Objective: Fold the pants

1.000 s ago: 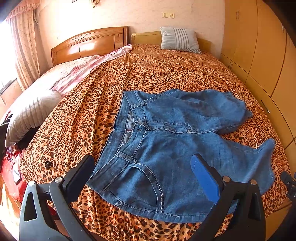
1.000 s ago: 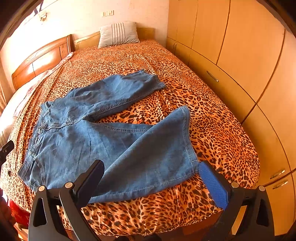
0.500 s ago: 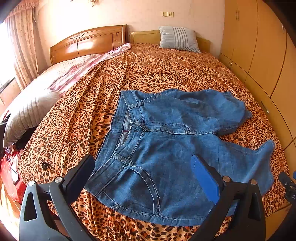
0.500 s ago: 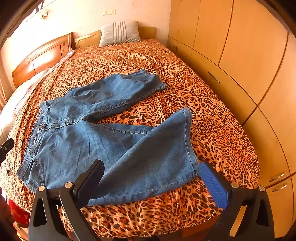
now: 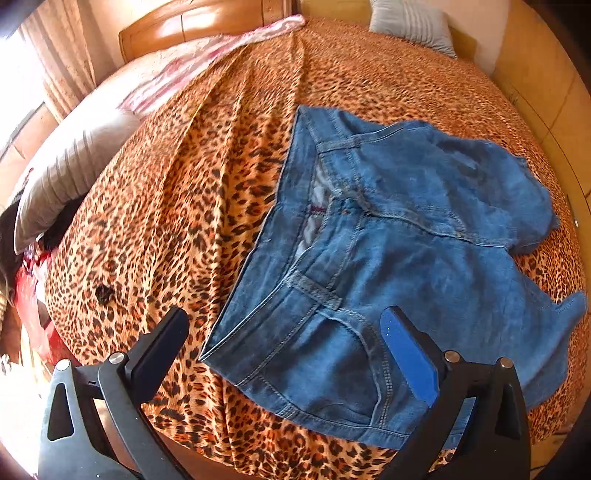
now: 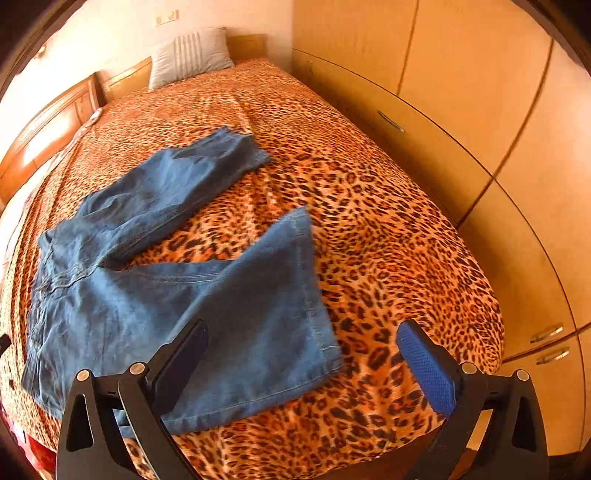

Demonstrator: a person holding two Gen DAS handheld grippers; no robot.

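Blue denim pants [image 5: 406, 258] lie spread flat on the leopard-print bedspread [image 5: 184, 184], waistband to the left, two short legs splayed to the right. My left gripper [image 5: 284, 332] hovers open above the near waistband corner and front pocket, holding nothing. In the right wrist view the same pants [image 6: 166, 277] show both legs apart; my right gripper [image 6: 303, 343] stands open over the hem of the near leg [image 6: 295, 314], with nothing between its fingers.
A wooden headboard [image 5: 207, 26] and a grey striped pillow [image 6: 188, 51] stand at the far end. A pink sheet [image 5: 207, 62] and another pillow [image 5: 70, 166] lie at the left. Wooden wardrobe doors [image 6: 480, 110] run close along the bed's right side.
Both grippers have moved closer and lower toward the pants: the left toward the waistband corner, the right toward the near leg's hem. The pants have not moved.
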